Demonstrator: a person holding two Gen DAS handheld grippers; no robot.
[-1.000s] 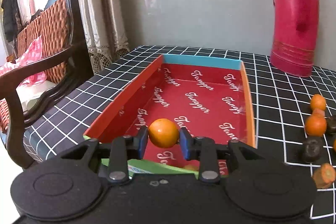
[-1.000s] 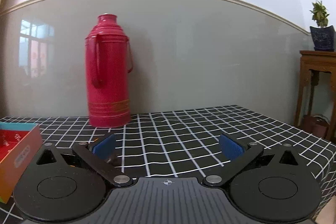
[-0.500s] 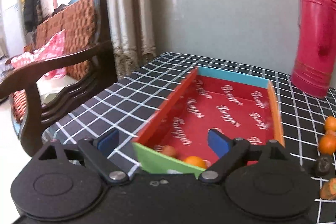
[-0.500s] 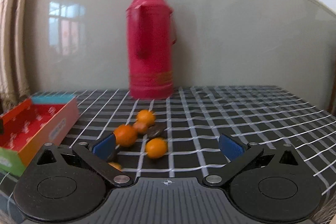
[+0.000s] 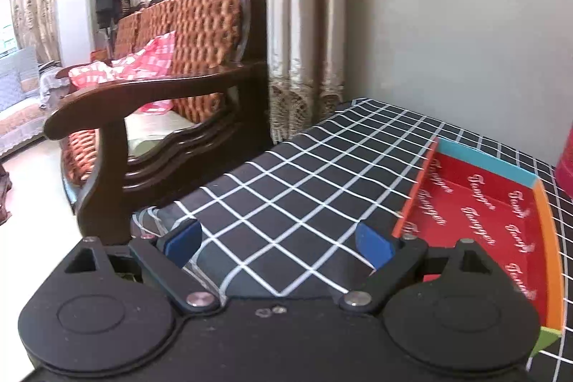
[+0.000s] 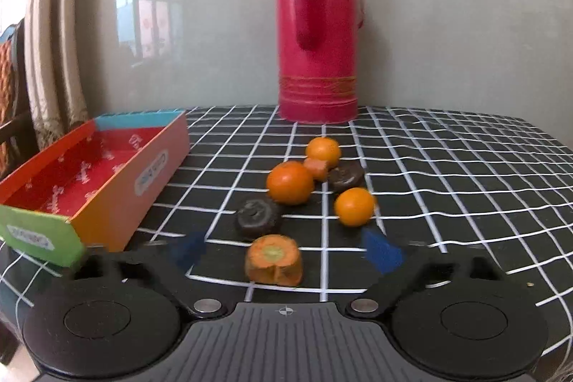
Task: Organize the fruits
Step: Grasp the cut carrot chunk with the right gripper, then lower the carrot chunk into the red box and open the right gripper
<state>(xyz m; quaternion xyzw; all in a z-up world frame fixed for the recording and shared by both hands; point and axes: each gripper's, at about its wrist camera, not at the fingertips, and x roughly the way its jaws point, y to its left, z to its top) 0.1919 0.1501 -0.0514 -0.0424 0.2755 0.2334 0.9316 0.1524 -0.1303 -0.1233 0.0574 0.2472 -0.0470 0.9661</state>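
Note:
In the right wrist view several fruits lie on the checked tablecloth: a large orange (image 6: 290,182), a small orange (image 6: 323,151), another orange (image 6: 354,206), two dark round fruits (image 6: 258,217) (image 6: 345,176), a small cut orange piece (image 6: 316,168) and a cut orange chunk (image 6: 274,259). My right gripper (image 6: 284,251) is open and empty, with the chunk between its fingers. The red box (image 6: 89,174) stands left of the fruits. My left gripper (image 5: 279,240) is open and empty over the bare cloth, left of the box (image 5: 501,213).
A tall red thermos (image 6: 318,24) stands at the back by the wall. A wooden armchair (image 5: 161,117) and curtains (image 5: 304,24) are beyond the table's left edge (image 5: 154,217).
My left gripper let go of the orange into the box, opened, and swung left away from it. My right gripper turned left and down toward the fruits, staying open.

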